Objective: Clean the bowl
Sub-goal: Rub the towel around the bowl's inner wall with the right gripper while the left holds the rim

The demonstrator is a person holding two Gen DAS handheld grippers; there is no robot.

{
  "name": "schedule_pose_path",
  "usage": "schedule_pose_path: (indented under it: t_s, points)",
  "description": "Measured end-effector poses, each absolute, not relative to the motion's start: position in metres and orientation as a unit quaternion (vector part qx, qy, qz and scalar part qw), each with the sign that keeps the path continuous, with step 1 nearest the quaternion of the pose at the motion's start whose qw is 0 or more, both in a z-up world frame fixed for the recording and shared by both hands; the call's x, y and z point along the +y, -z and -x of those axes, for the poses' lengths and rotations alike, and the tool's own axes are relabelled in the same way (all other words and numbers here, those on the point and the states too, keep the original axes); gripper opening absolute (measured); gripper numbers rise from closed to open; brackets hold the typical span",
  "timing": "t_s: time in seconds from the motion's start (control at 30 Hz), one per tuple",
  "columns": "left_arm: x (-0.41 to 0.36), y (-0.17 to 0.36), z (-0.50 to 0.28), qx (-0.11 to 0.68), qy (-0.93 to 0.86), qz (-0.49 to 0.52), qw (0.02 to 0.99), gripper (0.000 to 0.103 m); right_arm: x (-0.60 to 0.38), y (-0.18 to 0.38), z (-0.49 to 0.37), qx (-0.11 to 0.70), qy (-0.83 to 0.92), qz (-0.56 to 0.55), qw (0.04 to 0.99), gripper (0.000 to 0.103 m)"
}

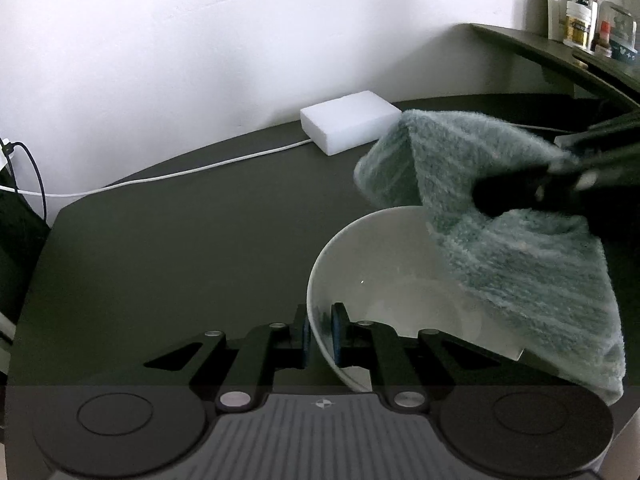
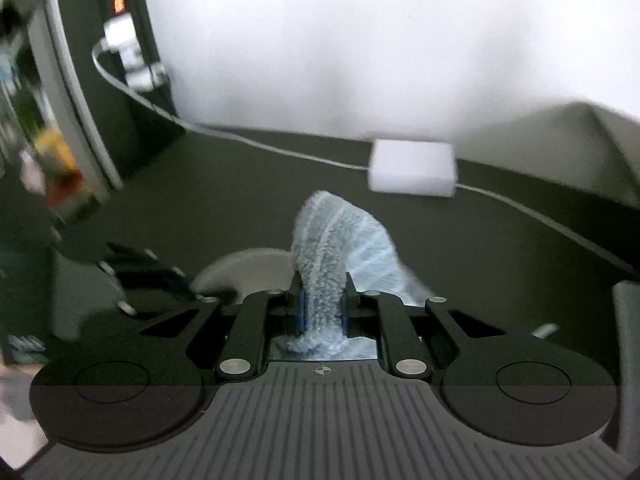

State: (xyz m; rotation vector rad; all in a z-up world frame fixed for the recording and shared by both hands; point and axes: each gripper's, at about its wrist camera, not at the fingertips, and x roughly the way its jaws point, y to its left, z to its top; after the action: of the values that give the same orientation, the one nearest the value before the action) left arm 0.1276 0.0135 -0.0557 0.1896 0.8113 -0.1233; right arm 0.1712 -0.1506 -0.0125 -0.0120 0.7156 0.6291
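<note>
**Dark tabletop, bowl clamped at rim, cloth held above it**

Dark tabletop (image 1: pixel 180 248) runs back to a white wall; we note a white foam block (image 1: pixel 350 122) near the wall with a white cable (image 1: pixel 180 174) running beside it. We find the white bowl (image 1: pixel 384 280) on the tabletop at front right in the left wrist view. The left gripper (image 1: pixel 320 332) has its jaws closed on the bowl's near rim, one pad inside the wall, one outside. The right gripper (image 2: pixel 323 312) has its jaws clamped on a fold of the grey-blue cloth (image 1: pixel 500 220). We see the cloth hanging over the bowl's right side, covering part of the rim. Bottles and jars (image 1: pixel 592 28) stand on a shelf at far right. The right wrist view is blurred.
</note>
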Motion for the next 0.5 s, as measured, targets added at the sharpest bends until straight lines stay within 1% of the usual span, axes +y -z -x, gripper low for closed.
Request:
schedule_pose_path:
  t_s: [0.07, 0.17, 0.23, 0.4, 0.5]
  points:
    - [0.013, 0.056, -0.128, 0.394, 0.059, -0.091, 0.913, 0.010, -0.141, 0.018, -0.179, 0.355, -0.323, -0.001, 0.878, 0.016]
    - [0.011, 0.056, -0.127, 0.396, 0.055, -0.094, 0.912, 0.010, -0.116, 0.040, -0.196, 0.390, -0.342, -0.003, 0.855, 0.016]
    - [0.010, 0.056, -0.127, 0.396, 0.053, -0.097, 0.911, 0.010, -0.103, 0.054, -0.201, 0.406, -0.330, 0.015, 0.852, 0.016]
    - [0.010, 0.057, -0.126, 0.397, 0.053, -0.100, 0.911, 0.011, -0.117, 0.049, -0.186, 0.384, -0.304, 0.036, 0.871, 0.015]
    - [0.009, 0.056, -0.126, 0.400, 0.050, -0.105, 0.909, 0.012, -0.140, 0.033, -0.168, 0.355, -0.296, 0.011, 0.887, 0.016]
